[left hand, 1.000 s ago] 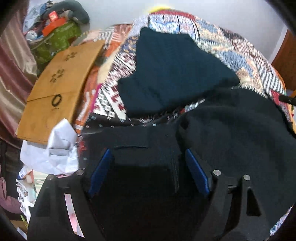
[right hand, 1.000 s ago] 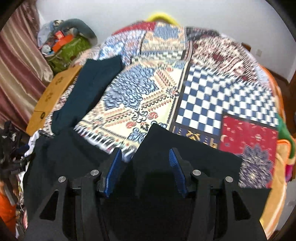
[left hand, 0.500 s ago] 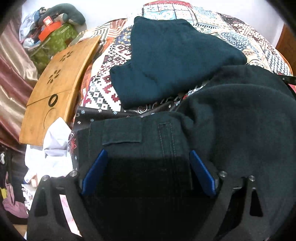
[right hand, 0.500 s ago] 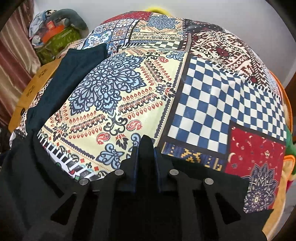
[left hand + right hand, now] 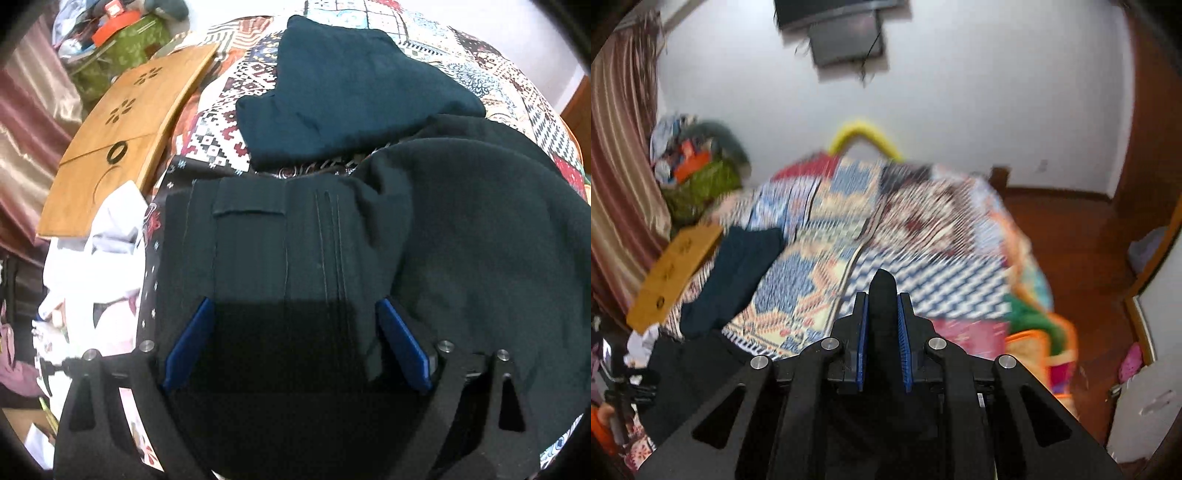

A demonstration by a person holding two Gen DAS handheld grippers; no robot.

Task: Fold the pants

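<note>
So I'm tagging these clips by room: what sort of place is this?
Most likely a bedroom in a home: a bed under a patchwork quilt, a striped curtain beside it, a screen on the wall, and folded dark clothing on the quilt.

A bed [image 5: 218,110] with a patchwork cover carries the black pants [image 5: 480,236], a folded dark teal garment [image 5: 351,88] beyond them, and a wooden board [image 5: 118,133] along its left edge.
</note>
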